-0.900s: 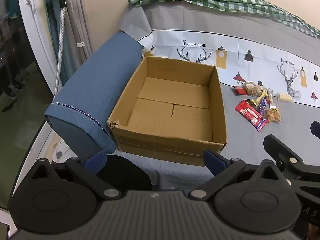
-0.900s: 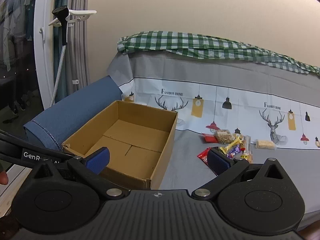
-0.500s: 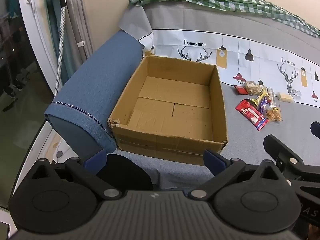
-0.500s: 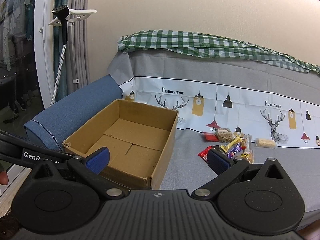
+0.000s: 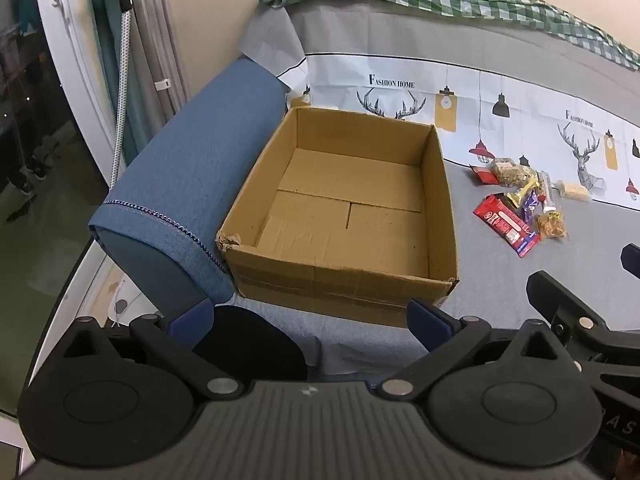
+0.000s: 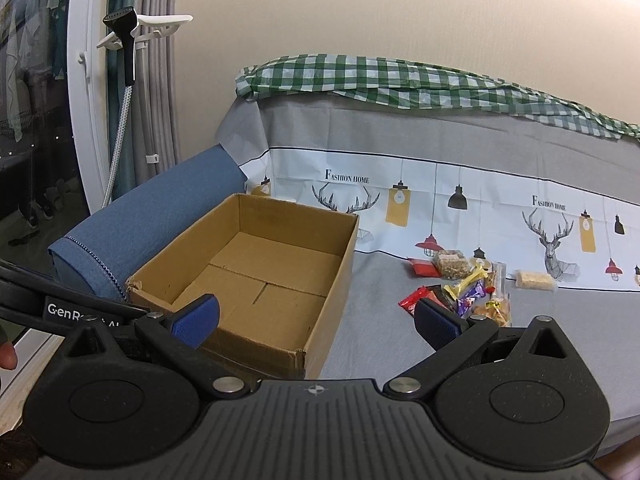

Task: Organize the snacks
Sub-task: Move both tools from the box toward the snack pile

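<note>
Snacks in colourful wrappers (image 6: pixel 460 288) are heaped on grey sofa cover (image 5: pixel 540 280), right of open brown cardboard box (image 5: pixel 344 216); both grippers' blue-padded fingers (image 6: pixel 196 318) are spread wide, nothing held, short of heap.

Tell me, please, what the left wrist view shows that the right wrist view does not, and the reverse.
Only the left wrist view shows the cardboard box from above, with its whole bare floor, and part of the right gripper at the right edge. Only the right wrist view shows the black steamer head on its white hanger and the left gripper's arm lettered GenRo. Both show the empty box, the snack pile right of it, the blue armrest and the green checked cloth.
</note>
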Action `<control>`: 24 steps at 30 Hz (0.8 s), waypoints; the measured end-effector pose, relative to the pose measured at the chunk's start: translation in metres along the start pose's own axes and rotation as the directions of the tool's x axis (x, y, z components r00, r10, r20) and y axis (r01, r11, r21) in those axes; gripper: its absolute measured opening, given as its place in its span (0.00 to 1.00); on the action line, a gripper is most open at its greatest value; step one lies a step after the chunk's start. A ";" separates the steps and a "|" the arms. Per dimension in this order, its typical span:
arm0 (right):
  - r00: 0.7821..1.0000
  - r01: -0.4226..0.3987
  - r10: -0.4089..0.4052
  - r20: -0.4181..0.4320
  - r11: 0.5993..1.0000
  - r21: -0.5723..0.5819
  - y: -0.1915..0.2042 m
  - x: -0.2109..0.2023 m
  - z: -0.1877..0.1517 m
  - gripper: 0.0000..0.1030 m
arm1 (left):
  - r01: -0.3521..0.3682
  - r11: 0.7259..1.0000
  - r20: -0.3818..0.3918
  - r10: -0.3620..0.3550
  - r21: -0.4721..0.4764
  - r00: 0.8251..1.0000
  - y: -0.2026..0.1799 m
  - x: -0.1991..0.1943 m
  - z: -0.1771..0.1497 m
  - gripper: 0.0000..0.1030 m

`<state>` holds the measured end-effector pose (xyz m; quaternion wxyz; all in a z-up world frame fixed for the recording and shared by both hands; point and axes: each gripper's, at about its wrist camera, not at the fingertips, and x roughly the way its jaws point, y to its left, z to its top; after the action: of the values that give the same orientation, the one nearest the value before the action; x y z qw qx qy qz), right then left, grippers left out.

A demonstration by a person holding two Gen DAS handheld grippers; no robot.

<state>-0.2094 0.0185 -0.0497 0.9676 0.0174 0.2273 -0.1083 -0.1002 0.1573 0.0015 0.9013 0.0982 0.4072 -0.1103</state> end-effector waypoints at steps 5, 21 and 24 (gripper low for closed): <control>0.999 -0.001 0.001 -0.052 1.000 -0.001 -0.002 0.004 0.004 1.00 | -0.004 1.000 -0.011 0.004 0.002 1.000 -0.001 0.002 0.001 1.00; 0.999 0.026 -0.024 -0.028 0.997 0.074 -0.029 0.030 -0.010 1.00 | -0.006 0.999 -0.108 0.012 0.054 0.994 -0.025 0.031 0.011 1.00; 0.997 0.066 -0.061 -0.041 0.990 0.125 -0.049 0.041 -0.016 1.00 | 0.008 0.998 -0.137 0.002 0.066 0.991 -0.037 0.041 0.016 1.00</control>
<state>-0.1915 -0.0367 -0.0818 0.9562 0.0735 0.2384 -0.1530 -0.0730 0.1126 -0.0226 0.8673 0.1347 0.4644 -0.1181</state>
